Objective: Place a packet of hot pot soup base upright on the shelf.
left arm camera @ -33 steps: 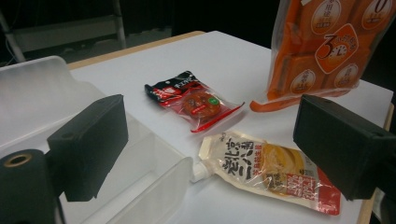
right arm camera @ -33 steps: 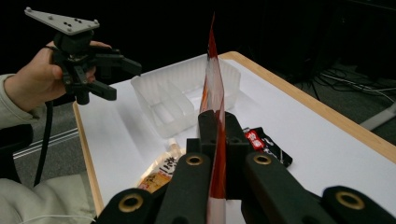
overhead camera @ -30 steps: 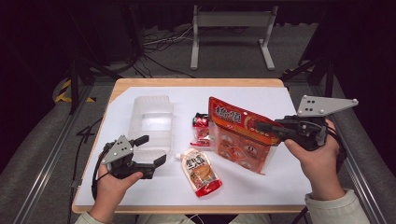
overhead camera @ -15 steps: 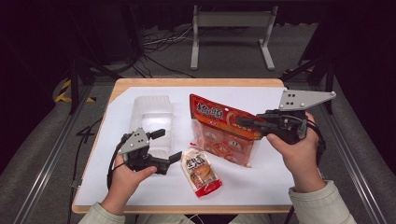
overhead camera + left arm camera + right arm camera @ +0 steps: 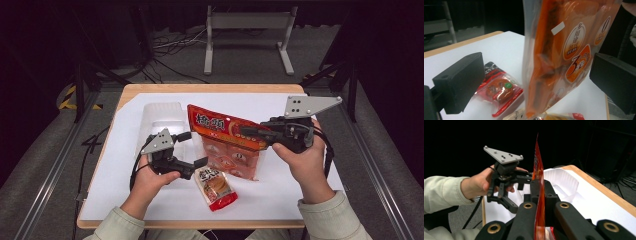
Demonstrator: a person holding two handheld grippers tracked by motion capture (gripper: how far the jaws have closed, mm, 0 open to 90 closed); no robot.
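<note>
A large orange-red snack bag (image 5: 227,142) hangs above the white table, pinched at its right edge by my right gripper (image 5: 246,131), which is shut on it. From the right gripper view the bag (image 5: 537,162) rises edge-on out of the right gripper (image 5: 539,188). My left gripper (image 5: 194,149) is open at the bag's lower left corner. In the left gripper view the bag (image 5: 564,50) hangs between the wide-apart jaws of the left gripper (image 5: 539,82), touching neither. The right gripper view also takes in the left gripper (image 5: 520,193).
A clear plastic tray (image 5: 160,117) lies at the back left of the white table top (image 5: 300,180). A small red packet (image 5: 499,91) lies on the table under the bag. A yellow-red packet (image 5: 216,186) lies near the front edge.
My right gripper has carried the bag leftward over the table. The left gripper has moved right and forward until its open jaws reach the bag's lower corner.
</note>
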